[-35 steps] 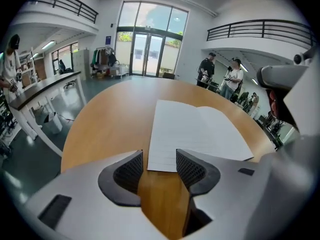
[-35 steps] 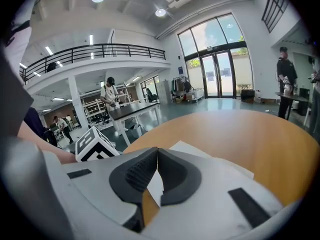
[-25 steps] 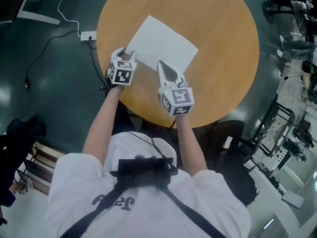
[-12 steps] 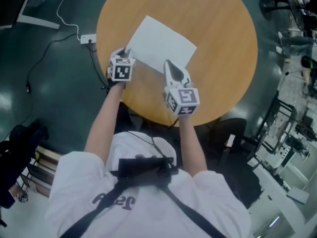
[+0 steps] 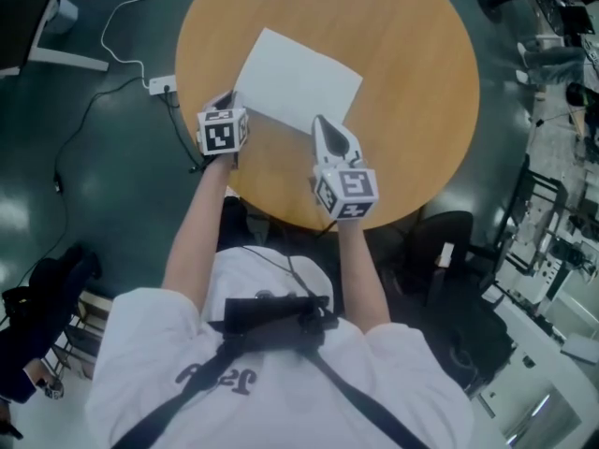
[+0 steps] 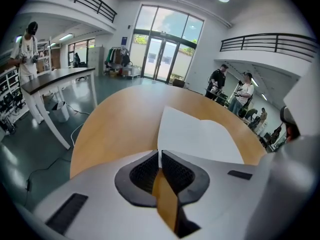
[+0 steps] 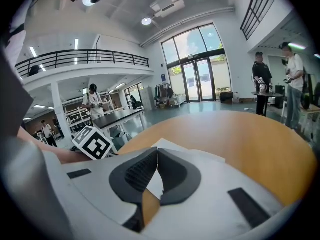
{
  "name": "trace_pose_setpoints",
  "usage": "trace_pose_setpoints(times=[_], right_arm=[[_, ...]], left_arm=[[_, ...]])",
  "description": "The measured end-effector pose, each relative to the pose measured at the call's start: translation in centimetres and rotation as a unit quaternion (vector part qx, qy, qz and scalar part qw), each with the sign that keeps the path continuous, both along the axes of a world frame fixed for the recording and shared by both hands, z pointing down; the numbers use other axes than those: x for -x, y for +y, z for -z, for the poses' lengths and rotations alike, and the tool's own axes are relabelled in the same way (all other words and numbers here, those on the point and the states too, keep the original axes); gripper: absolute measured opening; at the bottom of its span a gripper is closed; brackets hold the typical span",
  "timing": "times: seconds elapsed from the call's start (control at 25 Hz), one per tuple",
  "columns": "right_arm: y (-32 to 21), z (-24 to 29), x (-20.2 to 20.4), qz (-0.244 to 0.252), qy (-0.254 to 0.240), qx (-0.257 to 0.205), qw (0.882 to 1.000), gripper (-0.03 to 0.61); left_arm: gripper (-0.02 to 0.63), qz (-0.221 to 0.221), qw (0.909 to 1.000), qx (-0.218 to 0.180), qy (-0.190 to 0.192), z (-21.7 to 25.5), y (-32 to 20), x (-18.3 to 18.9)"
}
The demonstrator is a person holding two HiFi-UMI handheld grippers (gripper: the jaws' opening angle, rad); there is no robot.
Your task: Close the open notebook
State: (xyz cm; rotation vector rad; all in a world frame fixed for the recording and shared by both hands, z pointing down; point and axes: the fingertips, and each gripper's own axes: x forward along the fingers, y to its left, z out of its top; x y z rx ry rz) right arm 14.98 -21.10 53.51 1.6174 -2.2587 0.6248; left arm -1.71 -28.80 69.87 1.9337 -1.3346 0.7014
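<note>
Clamps just-closing left tongs [image 5: 230, 97] on notebook [image 5: 298, 80] corner. Holds right tongs [image 5: 323, 121] together by its near edge. Left of tabletop [image 5: 412, 73], a power strip [image 5: 162, 84].

white notebook [image 5: 298, 80], tan wood table [image 5: 412, 82], dk green floor [image 5: 112, 195], b/w marker cubes [image 5: 222, 132].

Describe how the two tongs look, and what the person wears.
Both left tongs and right tongs have light grey shells, black ribbed pads and a white cube with black square markers. The person wears a white short-sleeved shirt with black straps.
</note>
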Motion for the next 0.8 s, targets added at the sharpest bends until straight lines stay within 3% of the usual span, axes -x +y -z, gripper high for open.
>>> trace_pose_setpoints(times=[0.36,0.8], right_arm=[[2.5,0.3,-2.2,-0.05,-0.017,-0.016,0.998,0.018],[5.8,2.5,-6.0,-0.15,-0.048,-0.054,0.986,0.018]], left_arm=[[0.031,-0.025,0.9985,-0.044,0.02,4.2,1.6,-1.8],[0.029,-0.123,0.9852,-0.102,0.062,10.9,5.0,-8.9]])
